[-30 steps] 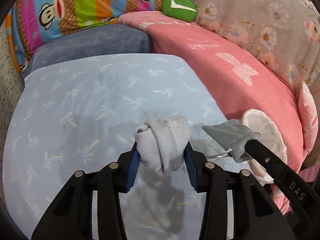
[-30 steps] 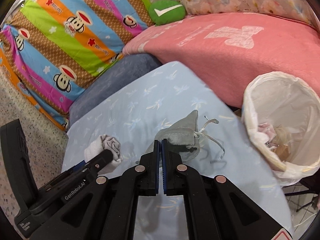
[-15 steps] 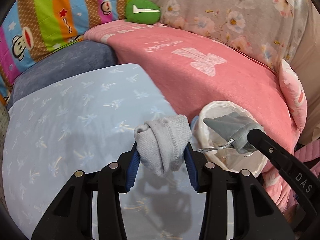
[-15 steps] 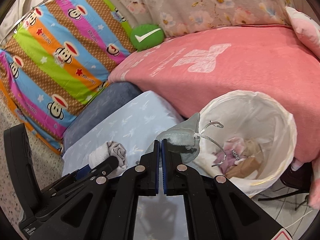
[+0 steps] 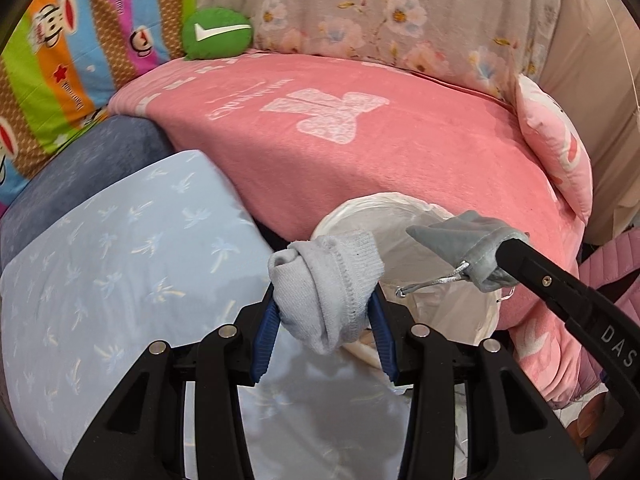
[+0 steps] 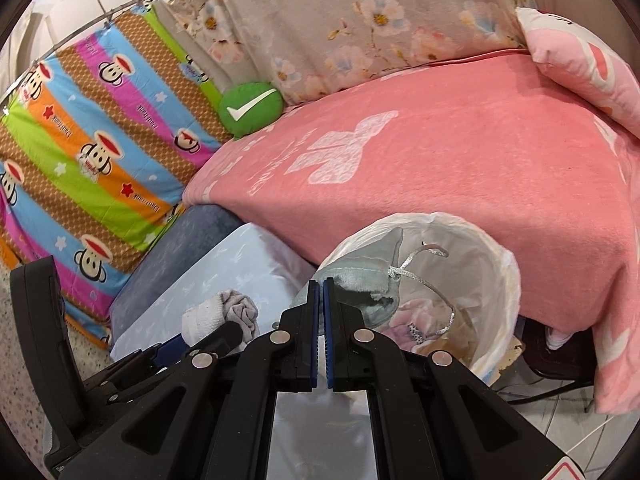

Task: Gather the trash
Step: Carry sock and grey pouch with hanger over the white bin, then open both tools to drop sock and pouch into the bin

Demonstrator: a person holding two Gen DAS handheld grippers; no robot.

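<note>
My left gripper is shut on a rolled grey-white sock and holds it in the air at the near rim of the white-lined trash bin. My right gripper is shut on a grey velvet drawstring pouch, which hangs over the bin's opening with its silver cord dangling. In the left wrist view the pouch and the right gripper's finger sit over the bin's right side. In the right wrist view the sock shows at lower left. Crumpled trash lies in the bin.
A light blue patterned cushion lies to the left of the bin, a dark blue cushion behind it. A pink blanket-covered couch rises right behind the bin. A green check-mark pillow and a pink pillow rest on it.
Both grippers have moved right from above the blue cushion to the bin, each keeping its hold. The pouch now hangs over the bin's opening and the sock is at its rim.
</note>
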